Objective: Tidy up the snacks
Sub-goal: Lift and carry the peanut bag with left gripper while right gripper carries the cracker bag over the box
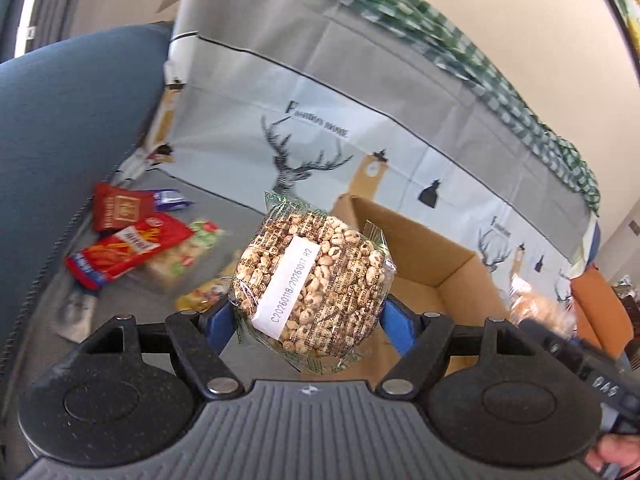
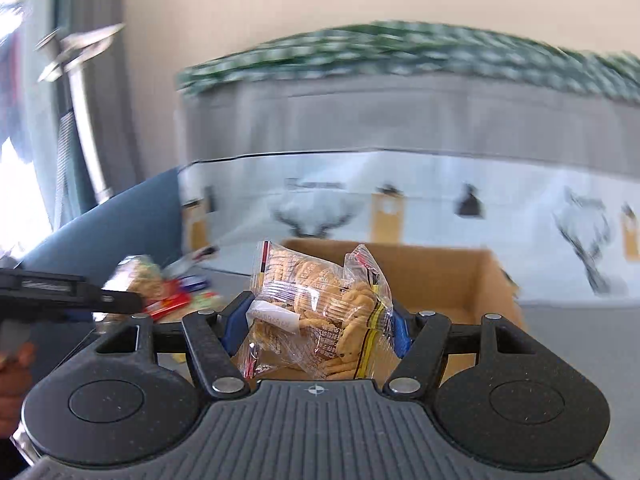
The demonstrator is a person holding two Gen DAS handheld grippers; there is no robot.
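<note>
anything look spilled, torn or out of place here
Nothing spilled or torn. The left gripper holds a puffed grain cake pack, the right gripper a cracker bag, both intact. Loose snack packets lie scattered left of the open cardboard box.

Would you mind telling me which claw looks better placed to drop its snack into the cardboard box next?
Right, probably: the right claw grips a clear biscuit bag facing the open brown cardboard box head-on; the left claw, holding a round puffed-grain cake, has it offset rightward.

Cardboard box open-topped, interior free; printed cloth rises behind; snack packets clutter left.
</note>
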